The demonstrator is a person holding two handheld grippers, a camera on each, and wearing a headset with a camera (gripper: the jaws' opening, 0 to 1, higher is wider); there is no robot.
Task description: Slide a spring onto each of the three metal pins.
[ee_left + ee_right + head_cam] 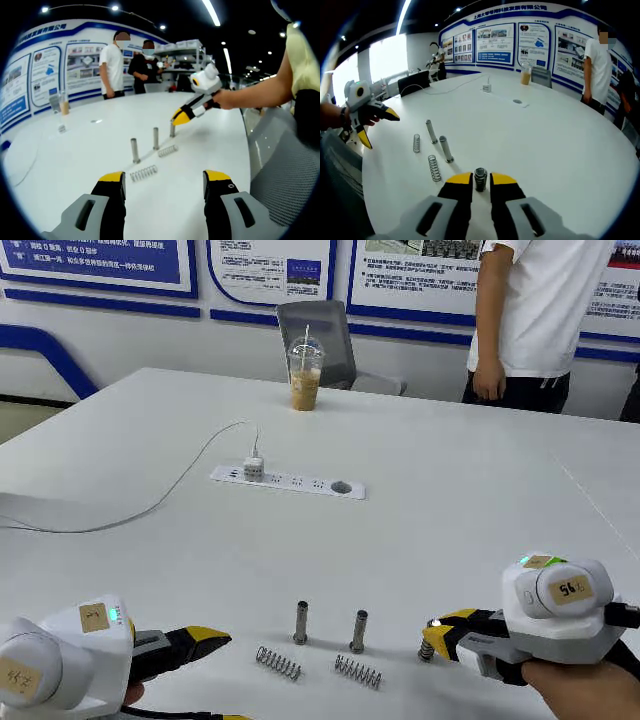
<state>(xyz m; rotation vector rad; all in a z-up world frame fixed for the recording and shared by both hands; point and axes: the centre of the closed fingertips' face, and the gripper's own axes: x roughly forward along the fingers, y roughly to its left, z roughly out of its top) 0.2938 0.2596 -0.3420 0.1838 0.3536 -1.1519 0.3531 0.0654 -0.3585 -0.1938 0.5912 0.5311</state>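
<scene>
A white table (pixel 460 500) in a poster-lined room is used as the work surface. Near its front edge, a fitted spring (pixel 480 181) is seen on the third pin (pixel 427 650), and it is pinched between the narrowly set jaws of the right gripper (pixel 436 633). Whether it is pressed fully down cannot be told. Just beside it, two bare pins are left standing upright: the middle pin (pixel 359 631) and the left pin (pixel 301 622). In front of these, two loose springs are laid flat, the right spring (pixel 357 671) and the left spring (pixel 278 663), each apart from its pin. The left gripper (pixel 165 176) is held wide and empty, pointed toward them. One pin of three is judged done or nearly so; two are left. Further back, a power strip (pixel 287 481) and a drink cup (pixel 305 375) are set.
</scene>
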